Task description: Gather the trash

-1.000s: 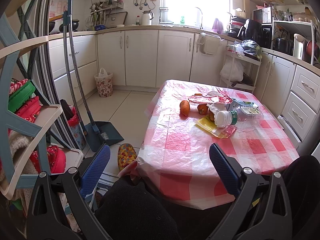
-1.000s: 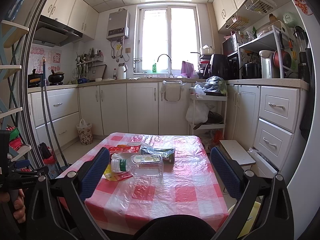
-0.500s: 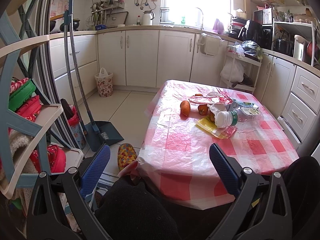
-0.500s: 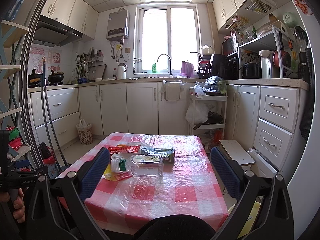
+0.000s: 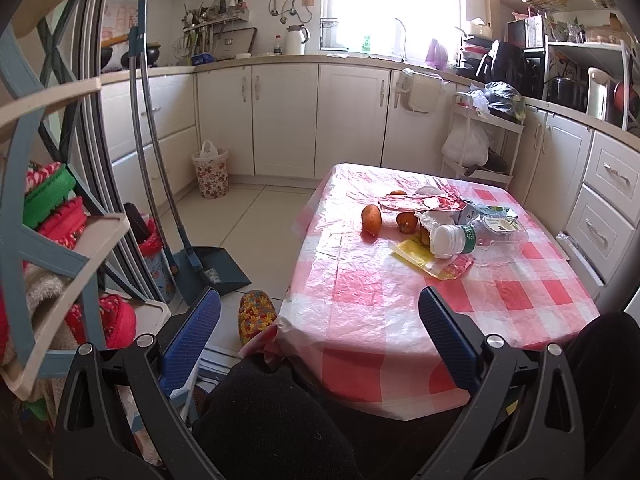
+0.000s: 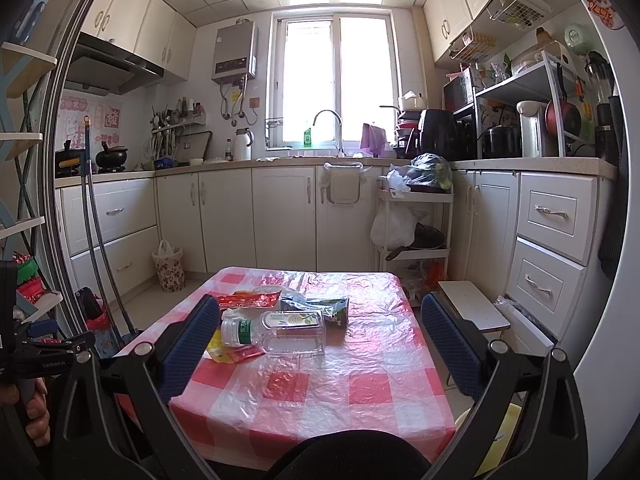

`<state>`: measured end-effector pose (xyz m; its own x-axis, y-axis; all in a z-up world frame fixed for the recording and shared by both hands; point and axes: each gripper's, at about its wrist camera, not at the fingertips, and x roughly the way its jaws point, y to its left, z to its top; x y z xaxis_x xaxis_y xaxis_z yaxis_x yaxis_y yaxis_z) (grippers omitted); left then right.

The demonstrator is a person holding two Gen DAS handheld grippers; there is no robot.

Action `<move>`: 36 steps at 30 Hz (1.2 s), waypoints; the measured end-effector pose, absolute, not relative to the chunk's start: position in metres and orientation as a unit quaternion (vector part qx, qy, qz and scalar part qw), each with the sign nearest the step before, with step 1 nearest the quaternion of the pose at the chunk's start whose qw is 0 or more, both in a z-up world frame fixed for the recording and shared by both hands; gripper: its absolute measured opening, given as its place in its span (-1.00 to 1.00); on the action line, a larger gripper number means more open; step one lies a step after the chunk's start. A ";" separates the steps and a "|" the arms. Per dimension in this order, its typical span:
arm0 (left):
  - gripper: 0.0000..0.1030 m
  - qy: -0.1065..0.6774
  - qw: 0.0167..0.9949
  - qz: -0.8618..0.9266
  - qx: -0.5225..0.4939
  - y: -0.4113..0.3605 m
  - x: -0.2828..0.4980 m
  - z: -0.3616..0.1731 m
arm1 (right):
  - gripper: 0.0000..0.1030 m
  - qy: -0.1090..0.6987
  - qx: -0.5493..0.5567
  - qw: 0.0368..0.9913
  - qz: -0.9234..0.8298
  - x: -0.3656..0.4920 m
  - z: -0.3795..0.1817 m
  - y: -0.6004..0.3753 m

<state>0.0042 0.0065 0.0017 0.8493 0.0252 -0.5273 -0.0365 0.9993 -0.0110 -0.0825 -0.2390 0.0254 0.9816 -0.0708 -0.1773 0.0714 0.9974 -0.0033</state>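
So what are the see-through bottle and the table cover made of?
The bottle looks like clear, glossy plastic: you can see the checks through it, and it has a white cap. The table cover seems thin shiny plastic sheet: it crinkles and glints.

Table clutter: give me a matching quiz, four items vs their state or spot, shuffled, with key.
Items:
1. plastic bottle
2. yellow wrapper
3. orange peel
4. floral trash bin

States:
A. on the floor by the cabinets
B. lying on its side, cap on
C. flat, partly under the bottle's cap end
D. alone, toward the table's left edge in the left wrist view

Pairs: 1-B, 2-C, 3-D, 4-A
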 end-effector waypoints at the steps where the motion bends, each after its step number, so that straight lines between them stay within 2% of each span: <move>1: 0.86 0.272 0.962 0.016 -0.002 0.002 0.003 0.005 | 0.89 0.089 0.000 0.995 -0.036 -0.083 0.026 -0.239; 10: 0.86 0.272 0.961 0.001 0.059 -0.045 -0.011 0.025 | 0.89 0.091 -0.030 0.995 -0.016 -0.087 0.030 -0.236; 24: 0.86 0.278 0.958 -0.001 0.062 -0.057 -0.017 0.042 | 0.89 0.120 0.009 0.992 0.031 -0.079 0.035 -0.232; 30: 0.86 0.285 0.957 -0.008 0.057 -0.055 -0.010 0.045 | 0.89 0.146 0.021 0.988 0.041 -0.064 0.027 -0.234; 36: 0.86 0.305 0.951 -0.017 0.053 -0.058 0.016 0.036 | 0.89 0.205 0.038 0.976 0.057 -0.030 0.011 -0.242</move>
<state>0.0163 -0.0580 0.0361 0.8139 0.0003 -0.5810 0.0646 0.9938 0.0909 -0.0297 -0.2418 0.0112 0.9092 0.1259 -0.3968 -0.0948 0.9908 0.0970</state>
